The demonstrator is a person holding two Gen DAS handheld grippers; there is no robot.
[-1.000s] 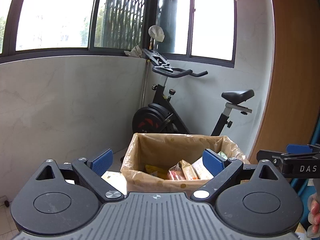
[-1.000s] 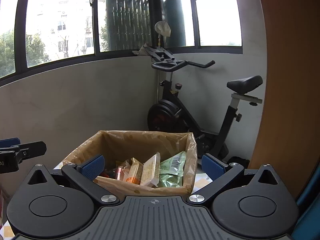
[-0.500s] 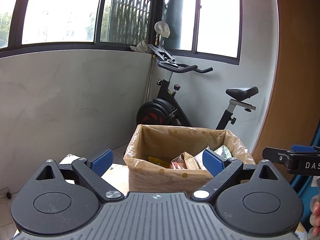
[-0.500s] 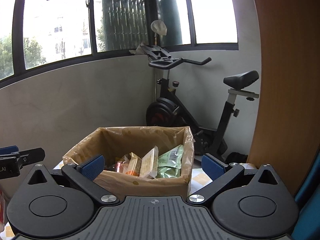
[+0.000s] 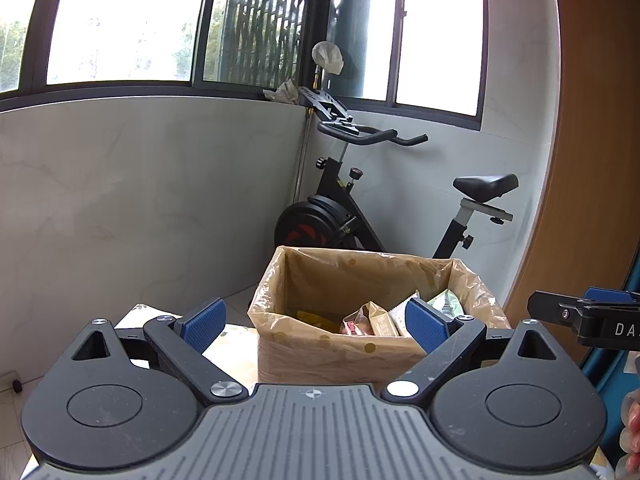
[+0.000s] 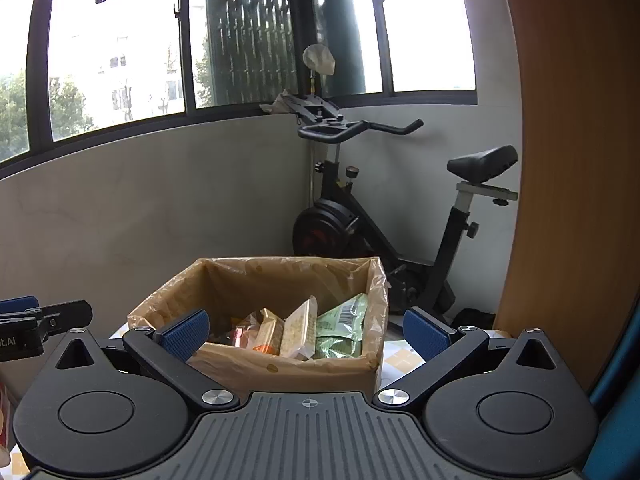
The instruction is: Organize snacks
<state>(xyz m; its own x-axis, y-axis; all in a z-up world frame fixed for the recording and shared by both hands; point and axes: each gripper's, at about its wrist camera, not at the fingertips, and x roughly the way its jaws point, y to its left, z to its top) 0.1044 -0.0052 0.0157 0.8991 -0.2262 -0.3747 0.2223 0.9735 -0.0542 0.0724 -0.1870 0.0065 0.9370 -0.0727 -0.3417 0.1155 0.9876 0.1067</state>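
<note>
My left gripper (image 5: pixel 314 324): jaws spread wide, nothing between the blue pads (image 5: pixel 202 324). My right gripper (image 6: pixel 308 330): likewise spread and empty. Both sit level, side by side, facing the lined cardboard box (image 6: pixel 288 368) on the patterned tabletop (image 5: pixel 234 344).

Change over the last second: both views have backed away and risen slightly. The box now shows its whole front wall, where before the pads overlapped its rim. I read this as a retreat after a drop.

Snack packets (image 6: pixel 304 330) stand upright inside the box, packed toward its right side: a green pouch (image 6: pixel 344 330), a pale bar, an orange-brown pack. No loose snack is visible outside the box, though the tabletop near me is hidden by the gripper bodies. Exercise bike (image 5: pixel 384 208) stands behind, well apart.

Judgement: task near its end, or the next item lies out of view.
</note>
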